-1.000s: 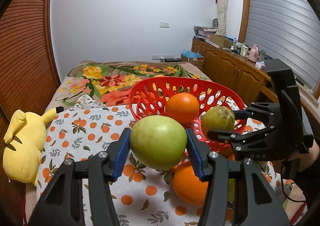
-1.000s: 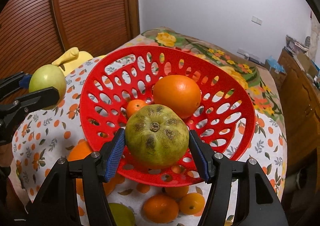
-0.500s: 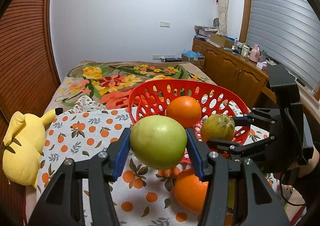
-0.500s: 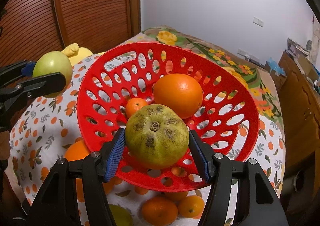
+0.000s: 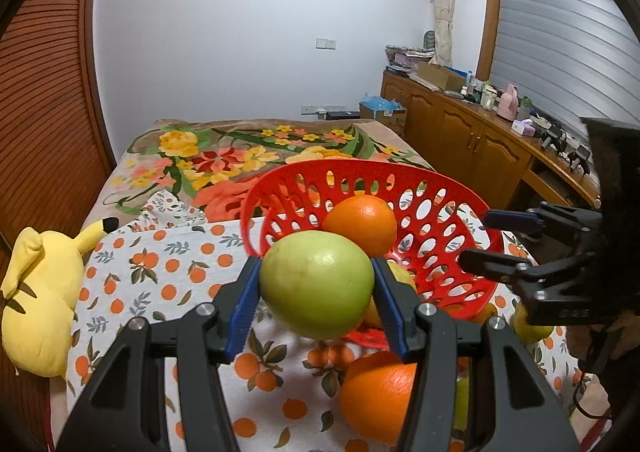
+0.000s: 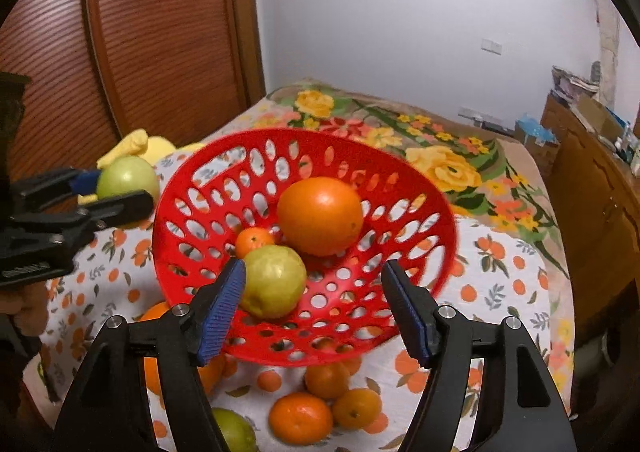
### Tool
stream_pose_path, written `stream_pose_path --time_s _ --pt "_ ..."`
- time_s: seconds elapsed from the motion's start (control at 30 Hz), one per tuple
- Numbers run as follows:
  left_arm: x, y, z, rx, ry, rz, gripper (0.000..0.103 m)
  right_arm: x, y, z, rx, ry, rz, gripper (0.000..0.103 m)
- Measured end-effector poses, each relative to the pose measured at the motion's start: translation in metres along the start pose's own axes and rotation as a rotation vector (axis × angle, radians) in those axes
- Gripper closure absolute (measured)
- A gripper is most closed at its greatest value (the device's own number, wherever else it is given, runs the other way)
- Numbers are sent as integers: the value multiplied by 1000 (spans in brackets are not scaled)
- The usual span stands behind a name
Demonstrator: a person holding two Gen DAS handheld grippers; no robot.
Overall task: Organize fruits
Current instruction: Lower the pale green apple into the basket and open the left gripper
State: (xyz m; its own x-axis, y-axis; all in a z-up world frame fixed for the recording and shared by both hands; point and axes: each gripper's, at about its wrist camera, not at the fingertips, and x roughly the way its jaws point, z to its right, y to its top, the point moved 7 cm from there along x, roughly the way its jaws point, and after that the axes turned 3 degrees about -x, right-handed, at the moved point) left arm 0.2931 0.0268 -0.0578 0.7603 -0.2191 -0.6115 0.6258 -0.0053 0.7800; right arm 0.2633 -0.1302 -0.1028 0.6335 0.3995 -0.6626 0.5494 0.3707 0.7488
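Observation:
A red perforated basket [image 6: 400,188] sits on the orange-print cloth and also shows in the left wrist view [image 5: 440,212]. It holds a big orange [image 6: 320,216], a small tangerine [image 6: 253,242] and a yellow-green fruit [image 6: 274,280]. My right gripper [image 6: 314,306] is open above the basket's near rim, with that fruit lying free by its left finger. My left gripper [image 5: 316,292] is shut on a green apple [image 5: 316,284], held above the cloth just left of the basket. The apple also shows in the right wrist view [image 6: 127,182].
Several tangerines [image 6: 326,408] and a green fruit [image 6: 234,430] lie on the cloth [image 6: 500,284] in front of the basket. A big orange [image 5: 376,396] lies below my left gripper. A yellow plush toy [image 5: 36,292] lies at the left. Wooden cabinets [image 5: 472,144] stand to the right.
My right gripper has opened and dropped the yellow-green fruit into the basket. My left gripper has moved closer to the basket with the apple.

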Motion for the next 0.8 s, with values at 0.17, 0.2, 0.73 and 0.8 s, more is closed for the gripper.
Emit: stream_pose_path --time_s 0.17,0.2,0.73,0.8 --pt "17 1 9 11 -6 -23 49 -13 -4 8 21 -3 23 31" --pt "20 1 10 12 -6 -27 49 -15 -5 10 23 -4 25 31" --pt "38 -1 29 32 -40 -48 48 -48 -37 14 50 -15 67 31" --pt "35 3 31 43 -31 -32 48 -50 -40 13 54 -18 71 31"
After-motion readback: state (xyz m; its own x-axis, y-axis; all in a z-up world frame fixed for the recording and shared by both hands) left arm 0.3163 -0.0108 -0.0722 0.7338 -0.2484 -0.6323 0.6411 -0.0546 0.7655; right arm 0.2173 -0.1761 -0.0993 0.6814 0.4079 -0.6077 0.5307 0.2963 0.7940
